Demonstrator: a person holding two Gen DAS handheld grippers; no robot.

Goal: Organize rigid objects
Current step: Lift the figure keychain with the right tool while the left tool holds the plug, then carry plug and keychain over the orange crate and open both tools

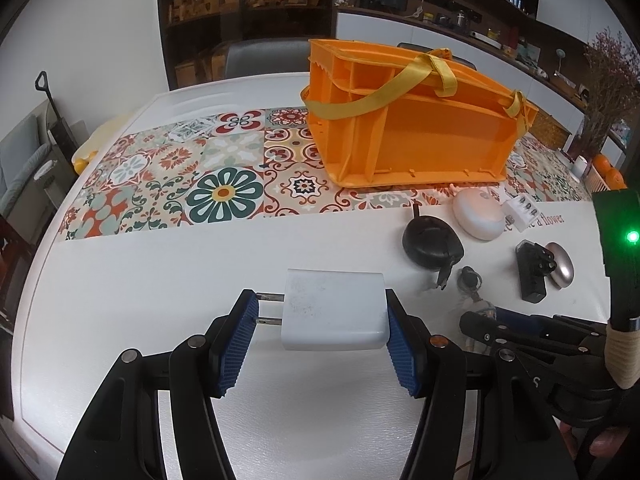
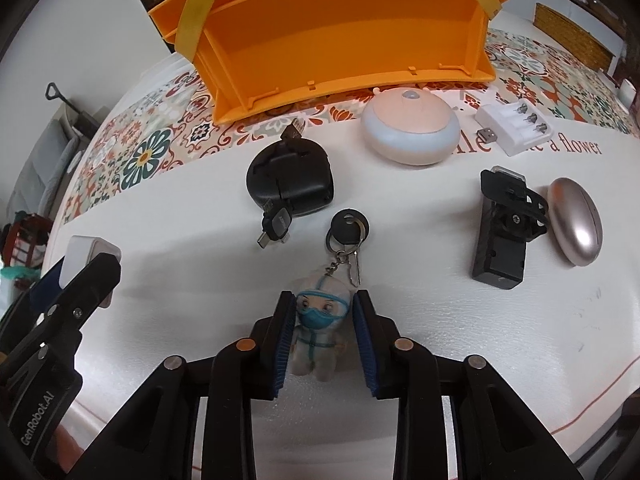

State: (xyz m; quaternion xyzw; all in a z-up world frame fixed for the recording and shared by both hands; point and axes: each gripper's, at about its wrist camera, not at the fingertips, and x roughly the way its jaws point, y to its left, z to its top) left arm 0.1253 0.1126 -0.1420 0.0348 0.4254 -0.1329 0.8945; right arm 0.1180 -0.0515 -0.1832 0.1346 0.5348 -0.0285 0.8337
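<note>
— While sitting low in the left wrist frame, left gripper (image 1: 322, 316) bracketing white charger (image 1: 334, 312): blue pads at both ends, contact on the prong side hard to tell, on the white table (image 1: 160, 272).

— Right gripper (image 2: 324, 334) closing in around doll keychain (image 2: 320, 320) at lower centre, pads just beside the doll, gap barely showing.

— Orange basket (image 2: 344, 40) lying tipped at upper centre; black cable reel (image 2: 290, 184), round white lamp (image 2: 410, 128) sitting beneath it.
</note>
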